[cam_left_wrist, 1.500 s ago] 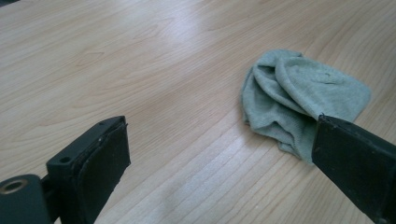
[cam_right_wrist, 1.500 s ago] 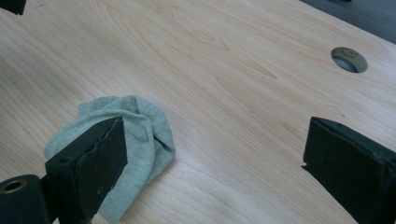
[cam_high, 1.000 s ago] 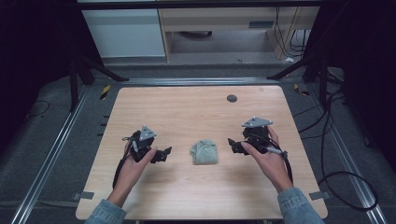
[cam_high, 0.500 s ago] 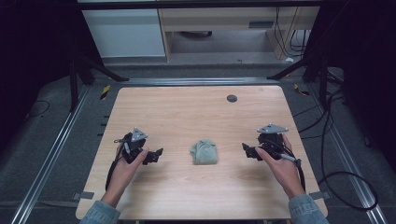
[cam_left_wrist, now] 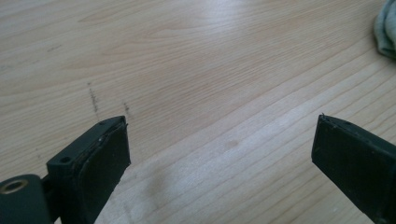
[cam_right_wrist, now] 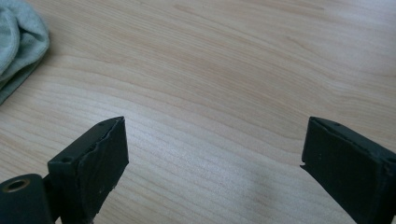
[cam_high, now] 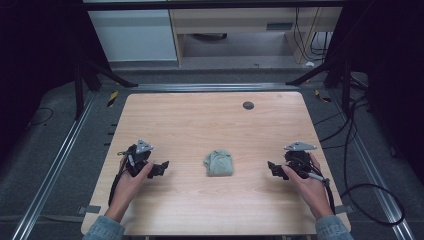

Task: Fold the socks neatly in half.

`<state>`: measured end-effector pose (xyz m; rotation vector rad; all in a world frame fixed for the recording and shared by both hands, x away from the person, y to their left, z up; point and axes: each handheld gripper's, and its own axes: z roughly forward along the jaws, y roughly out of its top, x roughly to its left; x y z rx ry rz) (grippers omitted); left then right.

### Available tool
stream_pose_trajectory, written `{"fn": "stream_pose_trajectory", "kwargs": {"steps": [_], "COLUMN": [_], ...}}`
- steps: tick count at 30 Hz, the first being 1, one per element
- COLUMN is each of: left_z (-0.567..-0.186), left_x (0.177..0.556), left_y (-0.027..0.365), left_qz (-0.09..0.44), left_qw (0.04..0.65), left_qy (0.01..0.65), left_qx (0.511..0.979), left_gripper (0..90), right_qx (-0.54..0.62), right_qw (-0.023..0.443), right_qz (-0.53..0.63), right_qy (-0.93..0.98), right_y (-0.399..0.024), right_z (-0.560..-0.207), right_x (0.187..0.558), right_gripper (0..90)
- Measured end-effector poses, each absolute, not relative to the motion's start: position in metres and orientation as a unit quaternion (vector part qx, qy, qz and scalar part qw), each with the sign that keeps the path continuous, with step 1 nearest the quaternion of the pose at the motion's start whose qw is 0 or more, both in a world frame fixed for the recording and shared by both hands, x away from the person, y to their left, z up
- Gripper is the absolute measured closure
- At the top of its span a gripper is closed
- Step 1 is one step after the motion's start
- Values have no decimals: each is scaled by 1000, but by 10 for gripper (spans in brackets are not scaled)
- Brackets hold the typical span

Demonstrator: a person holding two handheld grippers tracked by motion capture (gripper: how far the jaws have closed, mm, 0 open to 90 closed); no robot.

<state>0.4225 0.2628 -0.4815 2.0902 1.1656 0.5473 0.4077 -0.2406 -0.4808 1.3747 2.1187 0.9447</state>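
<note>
A small grey-green cloth [cam_high: 218, 163] lay bunched on the wooden counter [cam_high: 200, 120], midway between its left and right edges and nearer the near edge than the far one. The left gripper [cam_high: 161, 168] rested toward the near left corner and the right gripper [cam_high: 273, 169] toward the near right corner, each well apart from the cloth. Both held their jaws spread wide over bare wood, pinching nothing.

Folded cloth [cam_high: 218, 163] on table [cam_high: 200, 120] near its front, left gripper [cam_high: 161, 168] left of it, right gripper [cam_high: 273, 169] right
</note>
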Motion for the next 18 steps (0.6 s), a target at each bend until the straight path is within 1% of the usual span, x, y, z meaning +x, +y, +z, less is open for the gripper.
{"fn": "stream_pose_trajectory", "kwargs": {"steps": [6, 18], "left_z": [-488, -498], "left_x": [426, 437], "left_y": [273, 289], "left_qz": [210, 214], "left_qw": [327, 306], "left_qy": [457, 481], "left_qx": [800, 793], "left_gripper": [35, 36], "right_qx": [509, 553], "right_qw": [211, 213], "right_qz": [338, 334], "right_qy": [763, 733], "right_y": [-248, -265], "right_z": [-490, -504], "right_x": [411, 427], "right_gripper": [74, 74]}}
